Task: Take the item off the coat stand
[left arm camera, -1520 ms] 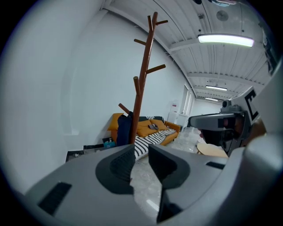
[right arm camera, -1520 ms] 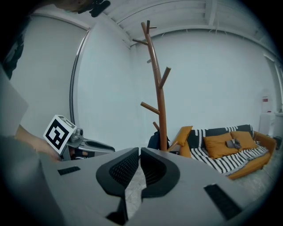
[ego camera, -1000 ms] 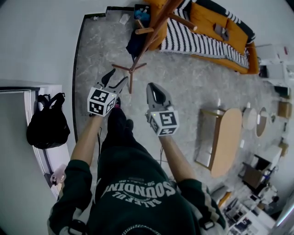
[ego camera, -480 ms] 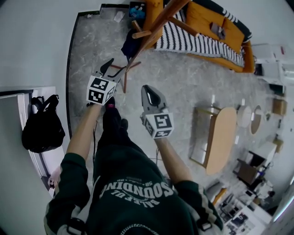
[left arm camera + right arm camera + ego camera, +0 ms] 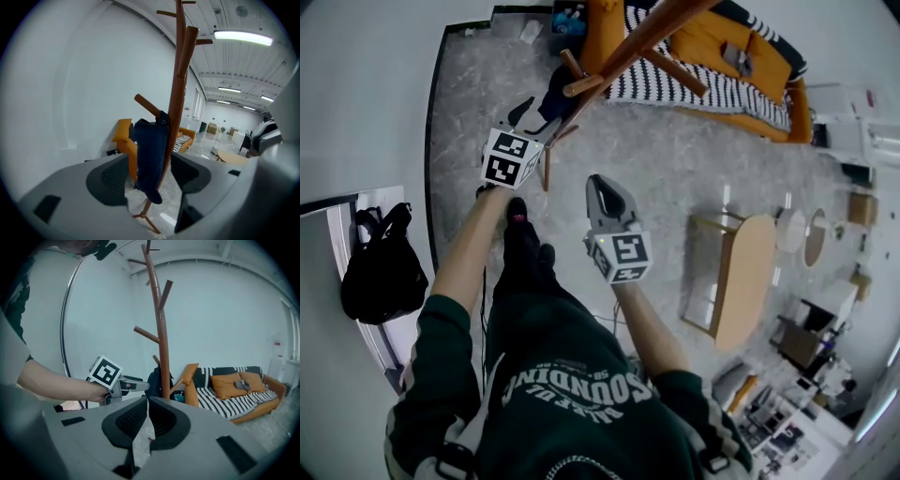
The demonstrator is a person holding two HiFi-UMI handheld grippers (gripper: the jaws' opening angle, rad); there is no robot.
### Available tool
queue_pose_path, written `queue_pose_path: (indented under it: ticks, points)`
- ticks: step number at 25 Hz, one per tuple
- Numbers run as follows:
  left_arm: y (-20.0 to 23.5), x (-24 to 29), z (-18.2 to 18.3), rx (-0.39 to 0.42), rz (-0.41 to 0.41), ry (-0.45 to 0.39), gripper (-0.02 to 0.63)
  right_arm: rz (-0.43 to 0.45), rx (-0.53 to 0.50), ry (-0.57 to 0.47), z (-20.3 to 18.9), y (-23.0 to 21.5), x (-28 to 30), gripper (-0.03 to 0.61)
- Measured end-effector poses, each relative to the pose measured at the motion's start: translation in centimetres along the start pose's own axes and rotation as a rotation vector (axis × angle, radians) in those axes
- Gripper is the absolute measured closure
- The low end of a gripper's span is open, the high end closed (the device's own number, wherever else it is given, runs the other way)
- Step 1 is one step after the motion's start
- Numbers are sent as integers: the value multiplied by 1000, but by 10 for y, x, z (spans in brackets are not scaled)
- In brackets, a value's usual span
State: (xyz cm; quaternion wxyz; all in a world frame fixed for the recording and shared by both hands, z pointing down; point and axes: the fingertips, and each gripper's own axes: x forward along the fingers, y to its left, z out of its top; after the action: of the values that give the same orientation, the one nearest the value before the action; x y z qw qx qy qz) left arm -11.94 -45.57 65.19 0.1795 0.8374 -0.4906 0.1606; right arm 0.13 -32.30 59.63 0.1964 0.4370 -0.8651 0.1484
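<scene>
A dark blue cloth item point(image 5: 150, 154) hangs from a low peg of the wooden coat stand point(image 5: 177, 108). My left gripper point(image 5: 150, 180) points straight at it. Its jaws are opening wide, and the item shows in the gap just ahead of the tips, with no pad pressing on it. In the head view the left gripper point(image 5: 532, 117) sits close beside the item point(image 5: 555, 94) at the stand's pole point(image 5: 609, 70). My right gripper point(image 5: 606, 187) hangs lower and to the right, jaws shut on nothing. In the right gripper view point(image 5: 147, 404) the left gripper point(image 5: 133, 386) nearly reaches the item point(image 5: 156, 378).
An orange sofa point(image 5: 712, 56) with a striped blanket stands behind the stand. A wooden oval table point(image 5: 750, 277) and round side tables point(image 5: 789, 232) lie to the right. A black backpack point(image 5: 380, 277) rests by the wall at the left. The stand's tripod feet point(image 5: 145, 218) spread on the marble floor.
The person has stepped closer to the coat stand. The left gripper has risen and moved forward toward the hanging item. The right gripper stays shut and has hardly shifted.
</scene>
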Motion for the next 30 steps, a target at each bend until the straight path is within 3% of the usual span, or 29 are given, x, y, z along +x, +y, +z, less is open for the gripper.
queue_pose_path:
  ticks: [11, 17, 30]
  points:
    - [3, 42, 2, 64, -62, 53, 356, -33, 7, 41, -12, -14, -5, 578]
    - [-5, 37, 6, 138, -46, 68, 540, -44, 39, 47, -15, -22, -14, 578]
    - [8, 20, 36, 164, 1, 37, 568, -32, 74, 16, -5, -22, -24, 578]
